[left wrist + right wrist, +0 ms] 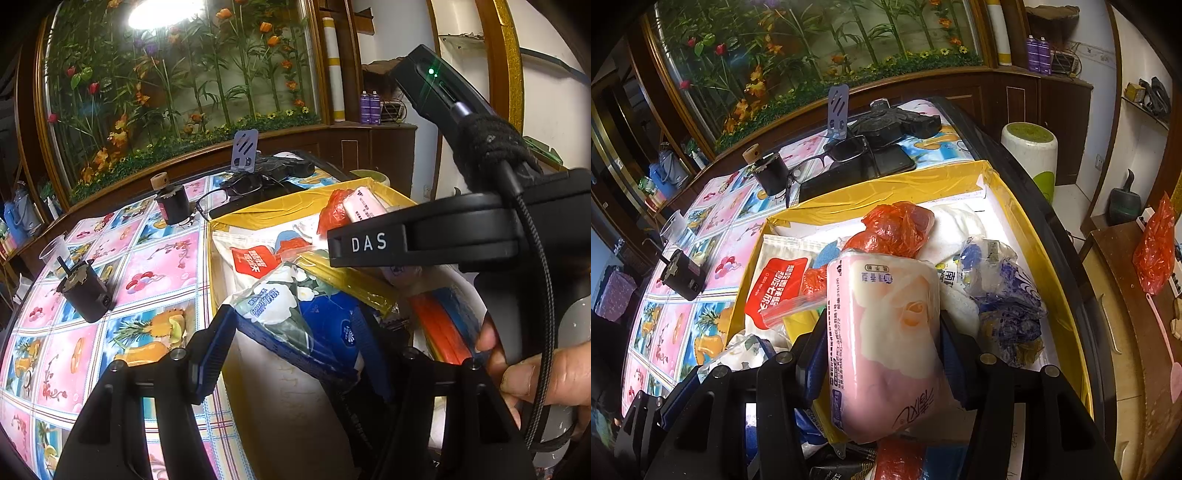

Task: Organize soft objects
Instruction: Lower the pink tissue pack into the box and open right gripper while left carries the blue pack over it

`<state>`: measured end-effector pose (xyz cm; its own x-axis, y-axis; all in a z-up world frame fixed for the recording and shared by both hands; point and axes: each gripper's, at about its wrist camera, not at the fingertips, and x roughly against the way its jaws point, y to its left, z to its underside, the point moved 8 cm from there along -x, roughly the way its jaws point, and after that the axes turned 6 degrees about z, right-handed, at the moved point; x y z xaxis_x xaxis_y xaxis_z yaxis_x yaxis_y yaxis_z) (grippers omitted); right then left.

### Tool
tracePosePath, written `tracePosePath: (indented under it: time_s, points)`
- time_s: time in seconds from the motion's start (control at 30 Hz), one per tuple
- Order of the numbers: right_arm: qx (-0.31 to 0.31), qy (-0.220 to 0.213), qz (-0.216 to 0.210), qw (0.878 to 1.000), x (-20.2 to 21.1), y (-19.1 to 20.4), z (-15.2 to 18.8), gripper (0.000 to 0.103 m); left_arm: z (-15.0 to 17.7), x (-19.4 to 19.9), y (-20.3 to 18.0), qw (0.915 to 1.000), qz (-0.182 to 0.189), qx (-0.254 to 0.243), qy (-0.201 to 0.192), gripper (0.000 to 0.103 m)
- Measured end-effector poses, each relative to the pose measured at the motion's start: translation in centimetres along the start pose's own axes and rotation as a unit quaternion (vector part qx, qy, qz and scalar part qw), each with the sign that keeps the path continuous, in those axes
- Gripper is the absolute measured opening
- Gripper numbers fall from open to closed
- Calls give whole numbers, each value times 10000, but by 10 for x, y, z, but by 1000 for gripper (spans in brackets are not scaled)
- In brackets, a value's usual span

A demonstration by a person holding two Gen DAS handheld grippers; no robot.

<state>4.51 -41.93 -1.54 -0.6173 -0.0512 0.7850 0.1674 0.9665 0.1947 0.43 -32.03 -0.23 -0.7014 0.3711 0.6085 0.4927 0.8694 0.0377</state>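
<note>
Both of our grippers are over the yellow box (pixel 1027 192), which sits on the fruit-print tablecloth (pixel 147 266).

Our right gripper (pixel 882 343) is clamped on a pink tissue pack (pixel 886 332); the blue finger pads (pixel 816 354) press its two long sides, and the pack runs lengthwise from 6 o'clock toward 12 in the right wrist view. Beyond it at 12 o'clock a red plastic bag (pixel 897 225) lies in the box on white cloth. At 3 o'clock of the pack is a crumpled blue-and-white wrapper (pixel 1004 291); at 9 o'clock a white pouch with a red label (pixel 775 288) lies flat.

Our left gripper (pixel 295 332) holds a blue-and-white tissue pack (pixel 310 317) with flower print, tilted, its clear sealed end pointing to 10 o'clock. One pad (pixel 216 350) touches the pack's left edge; the other is mostly hidden behind the pack. In the left wrist view the right gripper's black body (pixel 443 236), marked DAS, crosses at 3 o'clock, with the right hand (pixel 543 380) on its handle at 4 o'clock.

Outside the box, at 10 o'clock in the left view, stand two black cylinders (pixel 88 291), a clear plastic cup (pixel 55 254) and a pair of glasses (pixel 221 199) near 12.
</note>
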Motion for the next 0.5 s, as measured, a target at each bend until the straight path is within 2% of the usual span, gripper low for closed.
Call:
tracePosePath:
  time_s: [0.5]
  points:
    - [35,2,32,10000,0,1,-1,58,3,0,3,10000,-52,-28,53,72]
